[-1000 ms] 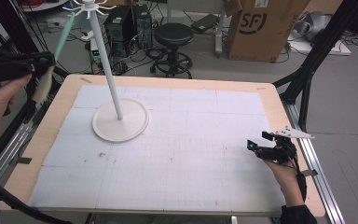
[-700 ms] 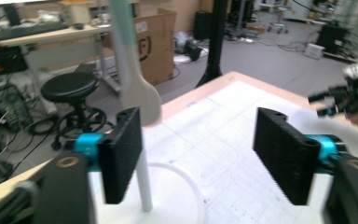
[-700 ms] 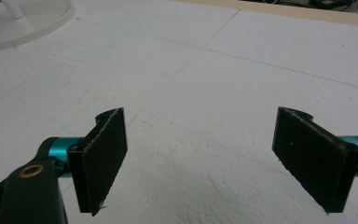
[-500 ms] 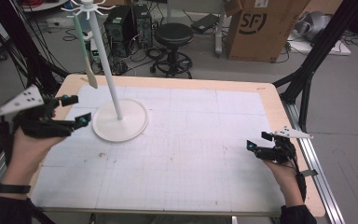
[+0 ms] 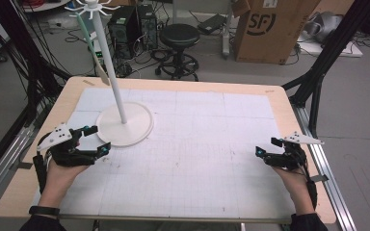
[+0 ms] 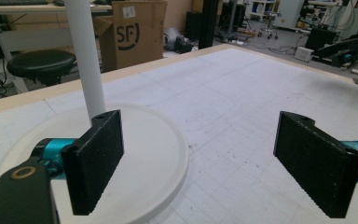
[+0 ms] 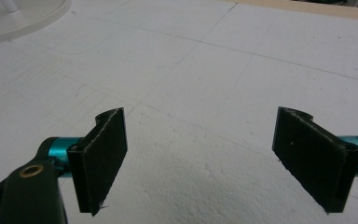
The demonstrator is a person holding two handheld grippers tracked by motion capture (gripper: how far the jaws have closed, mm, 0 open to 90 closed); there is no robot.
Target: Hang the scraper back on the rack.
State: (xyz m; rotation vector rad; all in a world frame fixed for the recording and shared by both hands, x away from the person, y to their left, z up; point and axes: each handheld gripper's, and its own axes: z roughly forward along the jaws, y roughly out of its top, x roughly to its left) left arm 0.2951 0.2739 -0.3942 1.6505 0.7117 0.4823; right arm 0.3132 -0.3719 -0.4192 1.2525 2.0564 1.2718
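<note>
A white stand with a round base (image 5: 134, 130) and a tall pole (image 5: 107, 62) rises from the left half of the white mat. A long green utensil (image 5: 87, 36) hangs from the hooks at its top. My left gripper (image 5: 99, 139) rests low on the mat just left of the base, open with nothing between its jaws. In the left gripper view the base (image 6: 158, 140) and pole (image 6: 86, 56) stand just beyond the open left gripper (image 6: 200, 140). My right gripper (image 5: 266, 147) sits near the mat's right edge, open and empty. The right gripper (image 7: 200, 144) hovers over bare mat, the base (image 7: 23, 18) far off.
The wooden table edge (image 5: 289, 101) frames the mat. Behind the table stand a black stool (image 5: 179, 36), a cardboard box (image 5: 270, 29) and a computer tower (image 5: 125, 24). Black frame struts (image 5: 318, 82) rise at the right, and cables hang at the left.
My left gripper has come down from beyond the table's far left corner to the mat beside the stand's base. The green utensil hangs free on the stand. The right gripper has stayed put.
</note>
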